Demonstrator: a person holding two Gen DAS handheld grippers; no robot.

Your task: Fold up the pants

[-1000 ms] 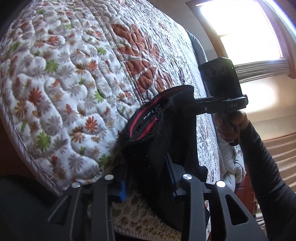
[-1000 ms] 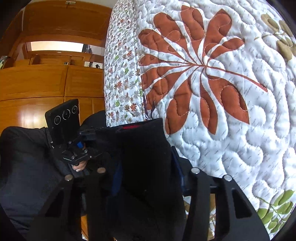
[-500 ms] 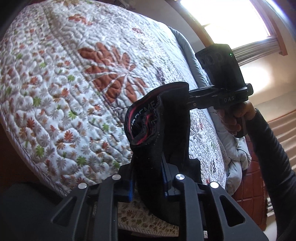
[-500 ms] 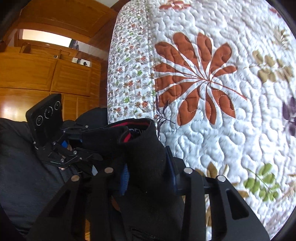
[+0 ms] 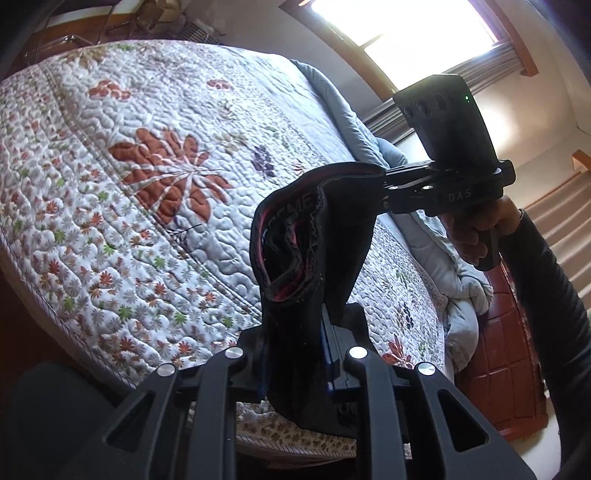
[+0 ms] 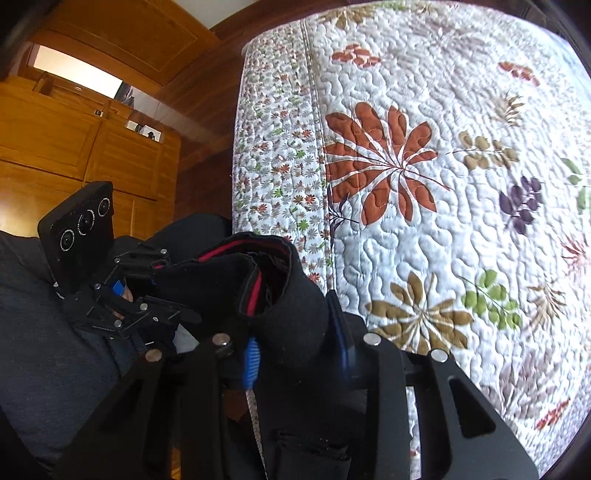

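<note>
Black pants (image 5: 306, 236) with a red-lined waistband hang in the air over the edge of a bed with a flowered quilt (image 5: 147, 184). My left gripper (image 5: 295, 332) is shut on one side of the waistband. In the left wrist view my right gripper (image 5: 384, 184) clamps the far side of the waistband, held by a hand in a dark sleeve. Seen from the right wrist, the right gripper (image 6: 295, 332) has a thick bunch of the pants (image 6: 291, 306) between its blue pads, and its jaws are closing on it. My left gripper (image 6: 166, 288) holds the cloth at the left there.
The quilt (image 6: 443, 258) fills the space below and ahead. A grey duvet (image 5: 461, 295) lies bunched at the bed's far end by a red-brown board (image 5: 509, 350). A bright window (image 5: 406, 29) is behind. Wooden cabinets (image 6: 74, 147) stand beyond the bed's side.
Both grippers have risen with the pants, so more of the bed shows below. The jaws of both have drawn closer on the cloth.
</note>
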